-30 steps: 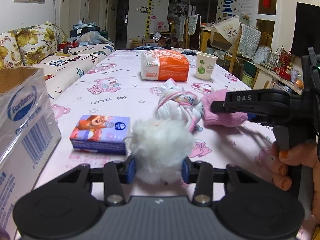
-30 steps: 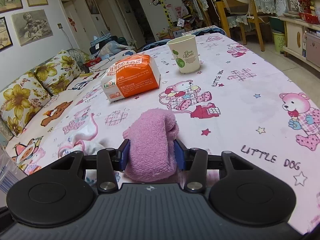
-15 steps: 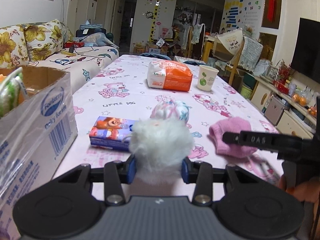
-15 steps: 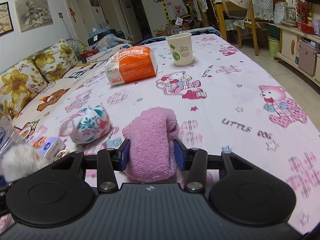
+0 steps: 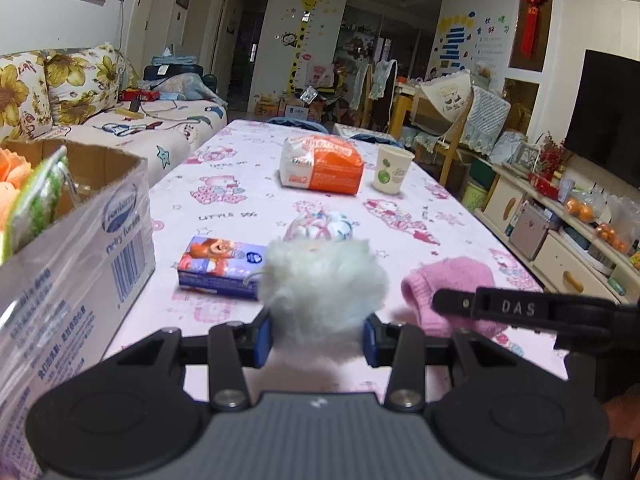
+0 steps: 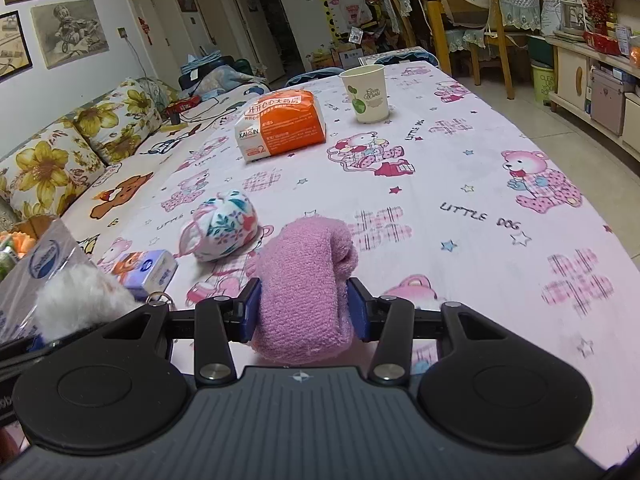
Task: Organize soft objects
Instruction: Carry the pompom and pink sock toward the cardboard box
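Note:
My left gripper [image 5: 318, 334] is shut on a white fluffy pom-pom [image 5: 322, 280], held above the table near its front edge; the same pom-pom [image 6: 80, 300] shows at the lower left of the right wrist view. My right gripper [image 6: 304, 310] is shut on a rolled pink knitted cloth [image 6: 306, 280], which also appears to the right in the left wrist view as the pink cloth [image 5: 448, 286]. A floral fabric ball [image 6: 222, 226] lies on the tablecloth ahead. An open cardboard box [image 5: 68, 248] stands at the left.
On the pink cartoon tablecloth [image 6: 460, 160] lie a small blue tissue pack [image 5: 222, 266], an orange and white bag [image 5: 322, 164] and a paper cup [image 5: 392, 170] farther back. A flowered sofa [image 5: 60, 92] runs along the left; cabinets [image 5: 560, 232] stand to the right.
Both grippers have drawn back toward the near end of the table and risen a little with their loads. The cardboard box has come further into view at the left.

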Motion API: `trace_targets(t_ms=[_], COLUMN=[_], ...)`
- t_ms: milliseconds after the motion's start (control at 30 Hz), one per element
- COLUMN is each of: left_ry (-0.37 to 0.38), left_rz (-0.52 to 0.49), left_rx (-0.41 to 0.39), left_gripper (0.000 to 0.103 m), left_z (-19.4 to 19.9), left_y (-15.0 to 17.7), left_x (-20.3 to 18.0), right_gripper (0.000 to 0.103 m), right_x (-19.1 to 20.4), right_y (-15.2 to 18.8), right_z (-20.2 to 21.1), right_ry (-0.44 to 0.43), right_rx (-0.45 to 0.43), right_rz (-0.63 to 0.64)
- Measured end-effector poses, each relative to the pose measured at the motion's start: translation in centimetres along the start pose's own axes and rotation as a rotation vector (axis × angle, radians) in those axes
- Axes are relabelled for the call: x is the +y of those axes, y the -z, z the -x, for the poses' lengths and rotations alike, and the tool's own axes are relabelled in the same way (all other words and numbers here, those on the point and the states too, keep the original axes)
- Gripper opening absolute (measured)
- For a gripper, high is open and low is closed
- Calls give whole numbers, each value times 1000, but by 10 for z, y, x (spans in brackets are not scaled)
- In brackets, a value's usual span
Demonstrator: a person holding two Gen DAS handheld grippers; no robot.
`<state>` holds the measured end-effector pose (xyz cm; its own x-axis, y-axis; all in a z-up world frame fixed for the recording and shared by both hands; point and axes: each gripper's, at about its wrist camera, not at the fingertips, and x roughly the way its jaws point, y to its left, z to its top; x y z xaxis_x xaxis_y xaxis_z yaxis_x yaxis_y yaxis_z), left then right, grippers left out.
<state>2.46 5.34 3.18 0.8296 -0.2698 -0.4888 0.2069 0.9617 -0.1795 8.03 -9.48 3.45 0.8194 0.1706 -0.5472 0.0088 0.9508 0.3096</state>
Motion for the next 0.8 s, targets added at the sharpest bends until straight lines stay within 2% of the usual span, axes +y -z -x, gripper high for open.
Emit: trace_targets(t_ms=[167,467,800], left_ry=[5,-20,-68], left_rz=[3,-52,-36], left_rx=[-20,-91,-143], left_gripper=[41,41,41], left_z=[11,39,57], left_y=[-4,-11,-20], left_x=[0,0,14], right_gripper=[56,56,56], right_x=[2,12,26], right_y=[2,8,12], right_z=[7,18,31], right_ry=[8,5,-30], right_rx=[-6,-30,-59], right_rz=[-18,-11,23])
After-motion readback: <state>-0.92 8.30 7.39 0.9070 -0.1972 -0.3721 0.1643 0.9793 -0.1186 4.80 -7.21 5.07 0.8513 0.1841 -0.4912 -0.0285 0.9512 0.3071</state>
